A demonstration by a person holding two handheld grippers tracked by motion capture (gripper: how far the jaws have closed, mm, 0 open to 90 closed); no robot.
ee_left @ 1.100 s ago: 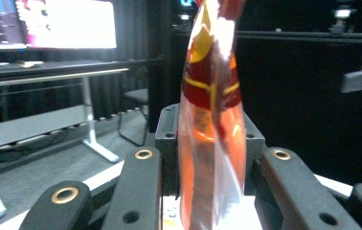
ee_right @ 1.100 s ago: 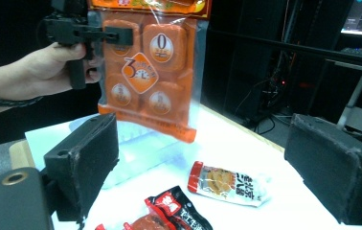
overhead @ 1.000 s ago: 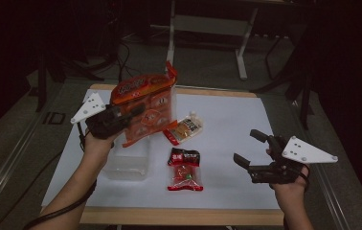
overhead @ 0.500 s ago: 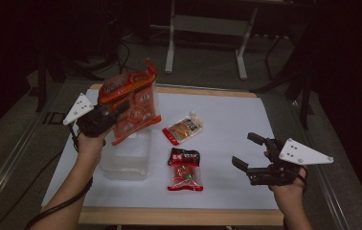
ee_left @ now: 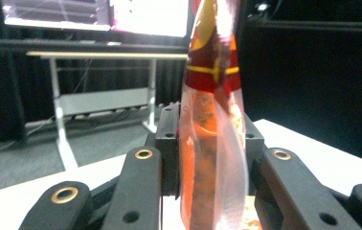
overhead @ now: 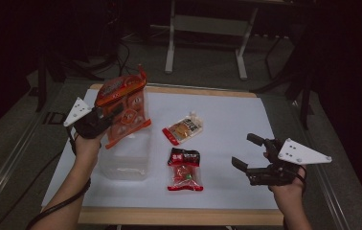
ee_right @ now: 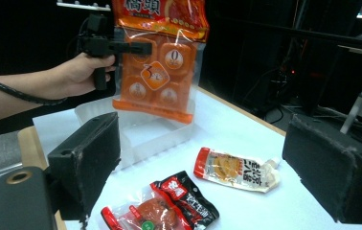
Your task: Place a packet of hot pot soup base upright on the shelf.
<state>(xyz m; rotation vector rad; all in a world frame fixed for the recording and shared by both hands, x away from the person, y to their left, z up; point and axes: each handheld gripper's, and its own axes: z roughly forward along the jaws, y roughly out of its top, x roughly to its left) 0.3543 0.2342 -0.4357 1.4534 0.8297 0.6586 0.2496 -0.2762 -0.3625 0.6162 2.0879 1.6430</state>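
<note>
Left gripper (overhead: 103, 116) clamps the big orange snack bag (overhead: 124, 110) upright in the air above the clear tray (overhead: 124, 160); right gripper (overhead: 251, 154) waits open by the table's (overhead: 227, 120) near edge; likely next step is lowering the bag into the tray.

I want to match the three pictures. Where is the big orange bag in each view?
High view: the orange bag hangs at upper left, held by the left gripper above the clear tray.
Left gripper view: it stands edge-on in the centre, pinched between the jaws.
Right gripper view: it hangs at top centre, over the tray.
Shared landmark: the white table.
</note>
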